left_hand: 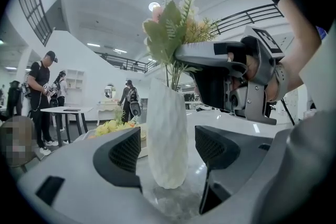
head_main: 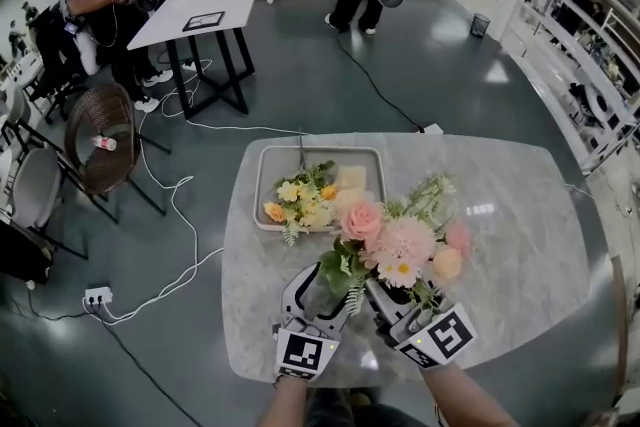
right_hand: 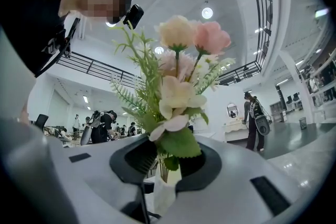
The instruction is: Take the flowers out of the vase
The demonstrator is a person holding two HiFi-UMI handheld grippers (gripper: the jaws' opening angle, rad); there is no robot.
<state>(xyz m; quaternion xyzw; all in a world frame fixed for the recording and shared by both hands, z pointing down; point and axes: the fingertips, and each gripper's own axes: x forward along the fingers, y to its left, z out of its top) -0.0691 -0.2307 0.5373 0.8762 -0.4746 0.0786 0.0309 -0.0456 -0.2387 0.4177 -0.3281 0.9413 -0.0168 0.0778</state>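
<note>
Now, left gripper (left_hand: 168, 150): its jaws stand wide apart, one on each side of the vase's lower body. A gap shows between each pad and the white wall, so it brackets the vase without pressing it.
Right gripper (right_hand: 167, 162): its jaws are drawn narrow and closed about the stems just above the vase mouth. A green leaf hangs over the gap and hides part of the contact.
Right gripper, seen from the left gripper view: it reaches in from the right, roughly level and higher than the left gripper, with one finger ending at the stems.
Vase (left_hand: 167, 134): white and faceted, it stands upright on the table (head_main: 500, 245) with its long axis vertical and its mouth up. It is near the table's front edge, close to the person. In the head view the blooms hide it.
Flowers (right_hand: 178, 97): they are in the vase, with the stems (left_hand: 173, 73) running straight up out of the mouth, so the long axis is vertical. Pink, cream and peach blooms and fern sprigs spread at the top.
Head view: both grippers come in under the bunch from the near edge, close together, the left gripper on the left.
Tray (head_main: 265, 185): grey and rectangular, it sits on the table beyond the vase. A yellow bunch (head_main: 303, 203) lies in it on its side.
</note>
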